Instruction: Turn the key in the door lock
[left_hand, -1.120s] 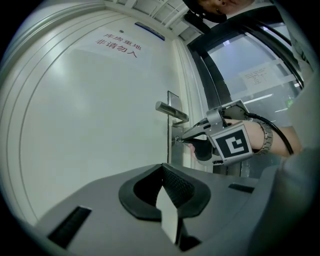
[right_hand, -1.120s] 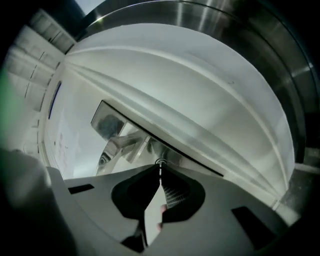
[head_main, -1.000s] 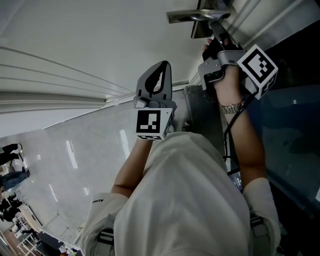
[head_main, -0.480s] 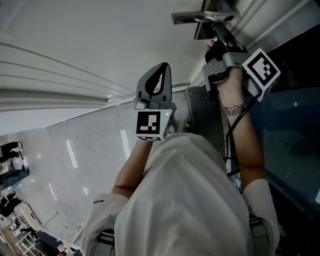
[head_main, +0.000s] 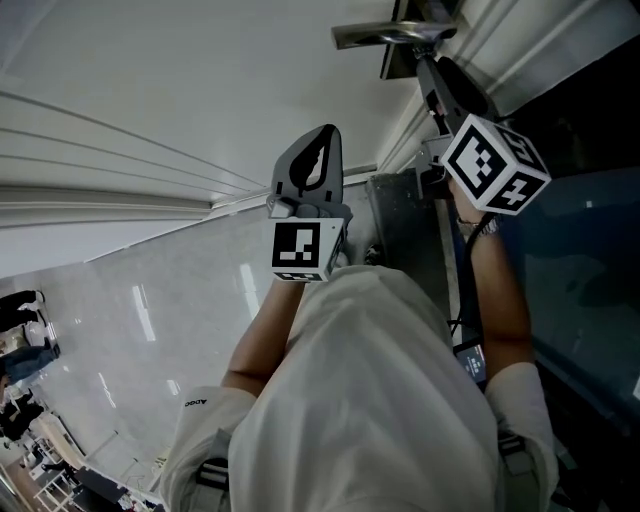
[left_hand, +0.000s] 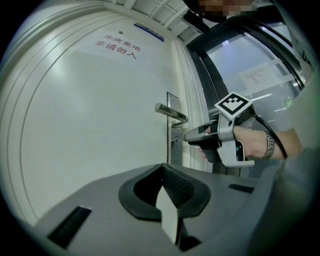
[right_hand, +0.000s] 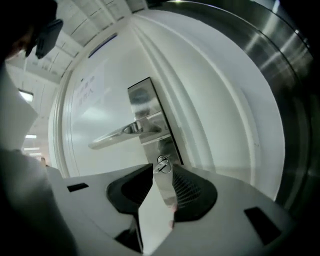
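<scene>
White door (right_hand: 220, 105) carries one lever handle (right_hand: 119, 134) and one key (right_hand: 162, 165).

The left gripper (head_main: 322, 138) stands in the middle, pointing at the white door (head_main: 180, 90) without touching it. Its jaws seem to be together. The right gripper (head_main: 432, 68) is at the upper right, with its tip just under the metal door handle (head_main: 375, 35). Its jaws have just been opening, but from this angle it cannot be seen if something is between them. Below its marker cube (head_main: 495, 165) there is a wrist with a metal watch (head_main: 484, 228), and a black cable (head_main: 462, 290) runs along the forearm. A white shirt (head_main: 370, 400) fills the lower middle. At the left is a shiny floor (head_main: 130, 330), and at the right is dark glass (head_main: 585, 280).
</scene>
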